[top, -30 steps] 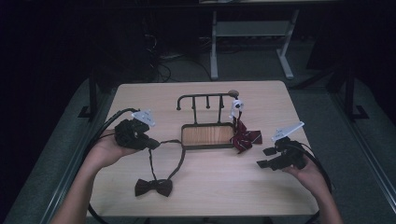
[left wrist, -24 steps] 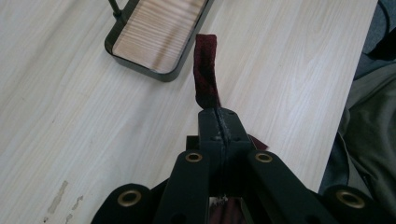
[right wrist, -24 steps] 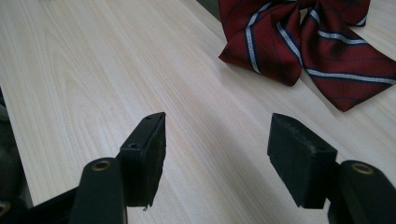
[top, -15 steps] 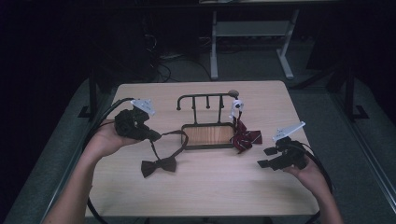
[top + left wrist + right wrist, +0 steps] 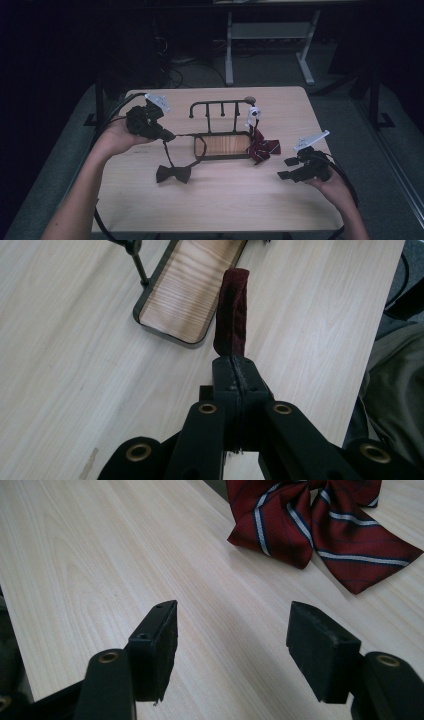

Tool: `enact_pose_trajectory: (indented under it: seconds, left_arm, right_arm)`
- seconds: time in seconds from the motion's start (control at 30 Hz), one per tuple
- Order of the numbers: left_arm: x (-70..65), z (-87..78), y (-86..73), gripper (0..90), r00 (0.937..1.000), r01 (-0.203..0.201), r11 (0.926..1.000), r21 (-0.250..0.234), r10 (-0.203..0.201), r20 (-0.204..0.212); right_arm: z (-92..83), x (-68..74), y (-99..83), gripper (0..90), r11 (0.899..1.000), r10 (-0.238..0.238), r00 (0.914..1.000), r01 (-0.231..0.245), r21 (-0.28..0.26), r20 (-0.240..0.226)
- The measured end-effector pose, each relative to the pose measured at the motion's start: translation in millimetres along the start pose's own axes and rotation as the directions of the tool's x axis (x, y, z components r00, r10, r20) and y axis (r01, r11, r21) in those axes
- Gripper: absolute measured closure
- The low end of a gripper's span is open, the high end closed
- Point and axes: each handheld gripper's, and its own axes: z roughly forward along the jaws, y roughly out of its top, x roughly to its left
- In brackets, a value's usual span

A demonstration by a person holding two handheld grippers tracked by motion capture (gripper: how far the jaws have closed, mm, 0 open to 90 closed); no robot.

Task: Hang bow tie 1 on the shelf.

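- Dark maroon bow tie with a thin neck strap (image 5: 173,173): the bow lies flat on the pale wooden surface (image 5: 220,200), toward the person's left of centre; its strap runs up from the bow and is lifted off the surface at the far end.
- Strap end, dark red fabric (image 5: 231,310): pinched between the closed jaws of the left claw (image 5: 169,135), and sticking out past their tips.
- Left claw: clamped on the strap, held above the surface just left of the rack.
- Black metal rack with a wooden tray base and a row of upright pegs (image 5: 225,145): stands near the middle of the surface, with the strap passing its left end.
- Red bow tie with white and navy stripes (image 5: 262,147): lies against the right end of the rack; also seen in the right gripper view (image 5: 320,525).
- Right claw (image 5: 287,168): jaws apart, nothing between them, near the surface, right of the striped tie.
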Motion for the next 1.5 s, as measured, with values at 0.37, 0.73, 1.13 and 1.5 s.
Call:
enact_pose_trajectory:
  seconds: [0.37,0.73,1.13,1.5]
  left_arm:
    - [7.1,-8.3,13.6,90.0,0.9998,0.006,1.0000,0.004,-0.006,-0.016]
    - [19.6,-16.9,26.6,90.0,0.9989,0.025,0.9997,0.005,-0.025,-0.040]
    - [36.3,-18.3,29.7,90.0,0.9963,0.069,0.9976,0.002,-0.068,-0.053]
    - [48.0,-17.4,31.4,89.9,0.9905,0.113,0.9936,0.001,-0.112,-0.079]
  right_arm:
    - [-2.1,-0.1,-0.2,37.2,1.000,-0.001,1.0000,0.001,-0.005,0.005]
    - [-4.0,-1.1,-1.6,37.2,1.000,-0.003,1.0000,0.003,-0.011,0.008]
    - [-5.0,-1.0,-1.8,37.2,1.000,0.003,1.0000,-0.003,-0.009,0.008]
    - [-6.0,-1.3,-2.3,37.2,1.000,-0.001,0.9999,0.001,-0.012,0.010]
